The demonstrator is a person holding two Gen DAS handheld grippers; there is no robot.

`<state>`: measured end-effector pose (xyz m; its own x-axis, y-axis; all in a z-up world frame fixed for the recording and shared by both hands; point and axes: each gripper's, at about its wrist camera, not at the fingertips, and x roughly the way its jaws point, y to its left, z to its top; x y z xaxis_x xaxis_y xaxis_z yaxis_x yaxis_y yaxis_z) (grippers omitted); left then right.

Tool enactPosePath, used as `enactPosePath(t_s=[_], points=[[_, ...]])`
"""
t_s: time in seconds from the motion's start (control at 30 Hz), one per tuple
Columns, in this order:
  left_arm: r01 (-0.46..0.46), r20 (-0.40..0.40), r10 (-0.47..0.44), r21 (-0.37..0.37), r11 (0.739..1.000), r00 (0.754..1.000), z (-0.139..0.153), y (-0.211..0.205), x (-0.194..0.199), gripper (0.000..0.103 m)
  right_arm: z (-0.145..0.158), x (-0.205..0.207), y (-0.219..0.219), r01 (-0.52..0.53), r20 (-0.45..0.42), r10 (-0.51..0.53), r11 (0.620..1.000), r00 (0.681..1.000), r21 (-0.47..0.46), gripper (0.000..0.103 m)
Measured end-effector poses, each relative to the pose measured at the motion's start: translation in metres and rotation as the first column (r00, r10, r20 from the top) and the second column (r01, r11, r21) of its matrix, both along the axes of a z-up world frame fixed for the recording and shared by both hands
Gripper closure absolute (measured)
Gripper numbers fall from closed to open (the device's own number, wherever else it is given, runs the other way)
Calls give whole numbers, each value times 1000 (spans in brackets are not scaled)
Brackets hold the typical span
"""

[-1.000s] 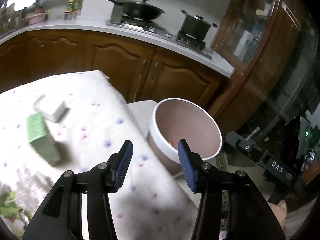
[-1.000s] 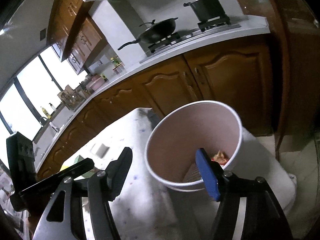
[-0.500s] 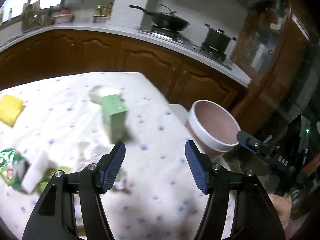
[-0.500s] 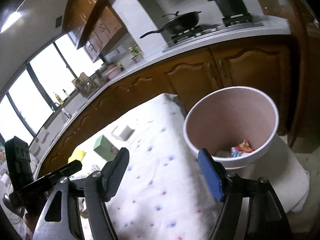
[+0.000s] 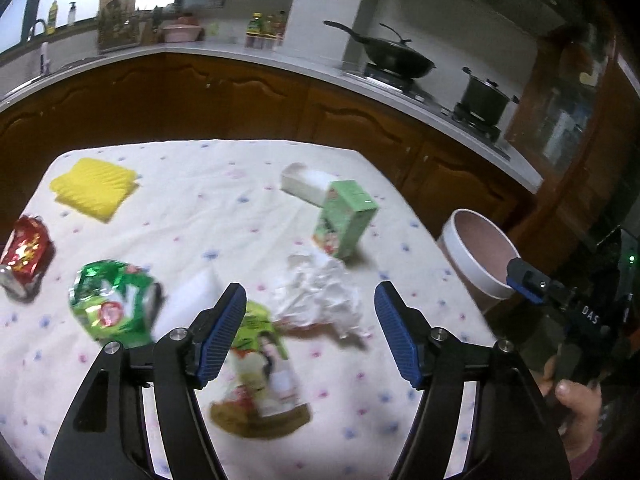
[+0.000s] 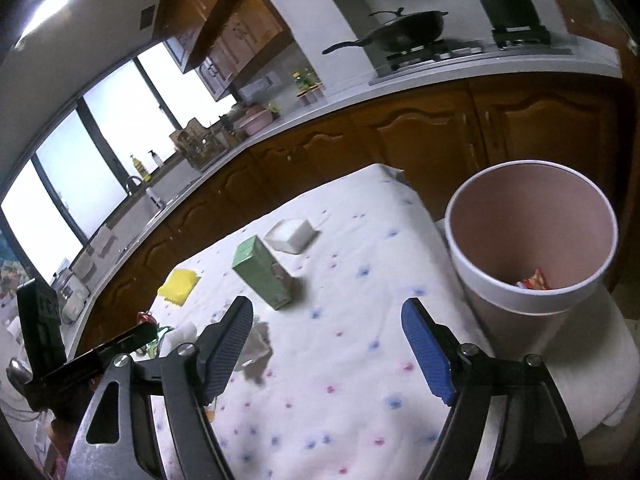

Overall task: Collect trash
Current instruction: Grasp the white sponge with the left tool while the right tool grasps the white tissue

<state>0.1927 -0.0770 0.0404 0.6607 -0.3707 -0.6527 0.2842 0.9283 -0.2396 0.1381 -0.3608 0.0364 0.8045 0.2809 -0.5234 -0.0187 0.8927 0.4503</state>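
A home kitchen: wok (image 5: 394, 60) on stove, wooden cabinets (image 5: 248, 100), sink tap (image 5: 40, 36).

You can read only "DAS", in white letters on the black right gripper (image 5: 582, 312); other print is blurred.

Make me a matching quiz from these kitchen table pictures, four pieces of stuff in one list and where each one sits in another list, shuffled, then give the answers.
Things:
1. yellow ribbed sponge cloth
2. pale green carton
3. crumpled white paper
4. red and orange wrapper

Places:
A. inside the round white bin with the pink inside
B. just ahead of the open left gripper
C. far left part of the spotted tablecloth
D. beside the small white box

Pairs: 1-C, 2-D, 3-B, 4-A
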Motion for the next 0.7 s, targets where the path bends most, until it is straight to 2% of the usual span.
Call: enactPosePath(t_s=[0.33,0.7], points=[[-75,-16,76,35,997,997,-11,47,1,35,1,19,45,-92,0,92,995,996,-26,25],[-73,-54,78,85,994,995,-33,56,13,35,-13,41,96,-223,-44,221,974,974,-40,25]])
